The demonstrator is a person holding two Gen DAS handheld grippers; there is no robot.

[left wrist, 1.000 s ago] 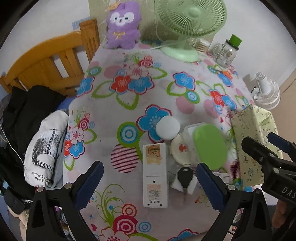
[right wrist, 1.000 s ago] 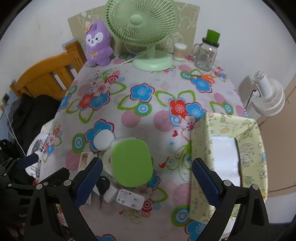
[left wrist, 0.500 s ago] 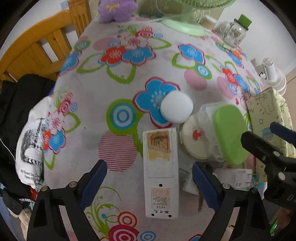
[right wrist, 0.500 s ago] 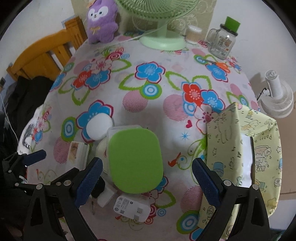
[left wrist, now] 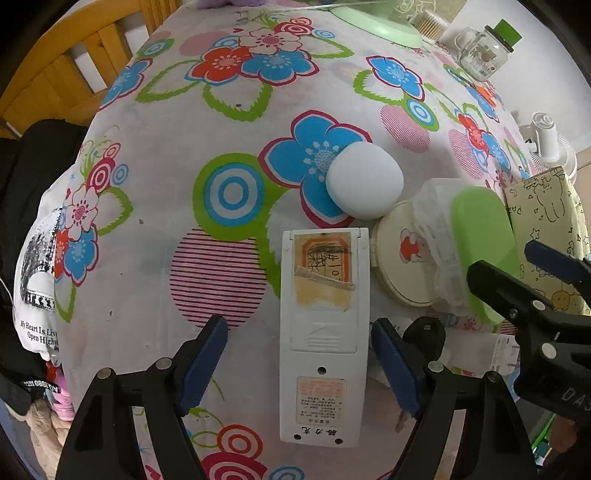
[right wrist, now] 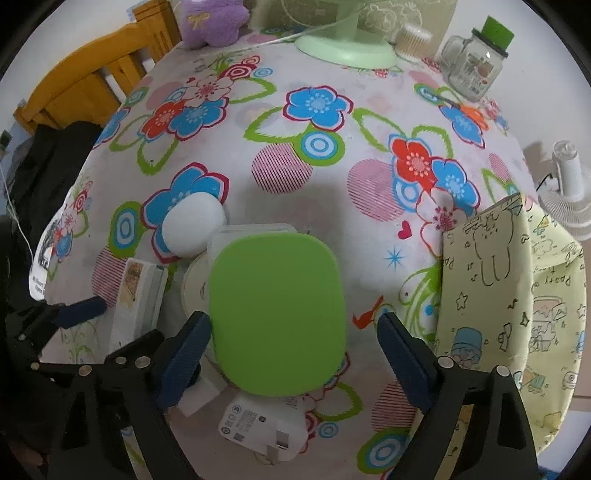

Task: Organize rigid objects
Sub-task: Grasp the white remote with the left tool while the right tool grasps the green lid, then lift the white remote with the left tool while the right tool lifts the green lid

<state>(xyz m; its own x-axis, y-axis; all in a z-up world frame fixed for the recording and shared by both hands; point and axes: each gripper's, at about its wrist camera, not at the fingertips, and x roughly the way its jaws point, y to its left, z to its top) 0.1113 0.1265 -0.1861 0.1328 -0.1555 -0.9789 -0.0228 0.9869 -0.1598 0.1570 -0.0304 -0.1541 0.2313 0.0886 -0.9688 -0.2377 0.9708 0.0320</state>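
A round table is covered by a flowered tablecloth (right wrist: 317, 107); a cluster of rigid objects is gathered near its front edge. In the left wrist view, the left gripper (left wrist: 297, 363) is pointed steeply down over a white remote control (left wrist: 324, 332), which lies face down with a torn orange label on its back; the remote is straddled by the blue pads, the right pad just beside its edge and the left pad apart from it; the jaws are closing, and no pressing contact is seen. A white puck-shaped object (left wrist: 365, 185) is seen just beyond the remote; a cream round compact (left wrist: 400, 258) lies to its right, partly tucked under a clear box with a green lid (left wrist: 480, 251); a black car key (left wrist: 424, 338) is partly hidden behind the right finger.

In the right wrist view, the right gripper (right wrist: 295, 354) is held over the green-lidded box (right wrist: 277, 314); its near end sits between the pads; the left pad is at the lid's edge, the right pad stands well clear; the jaws are closing, nothing yet clamped. A white charger plug (right wrist: 266, 432) lies just in front of the box. A pale yellow patterned storage bin (right wrist: 491, 295) stands at the right; a green fan base (right wrist: 347, 50), a glass mug jar (right wrist: 472, 70) and a purple plush toy (right wrist: 210, 22) are set at the far edge.
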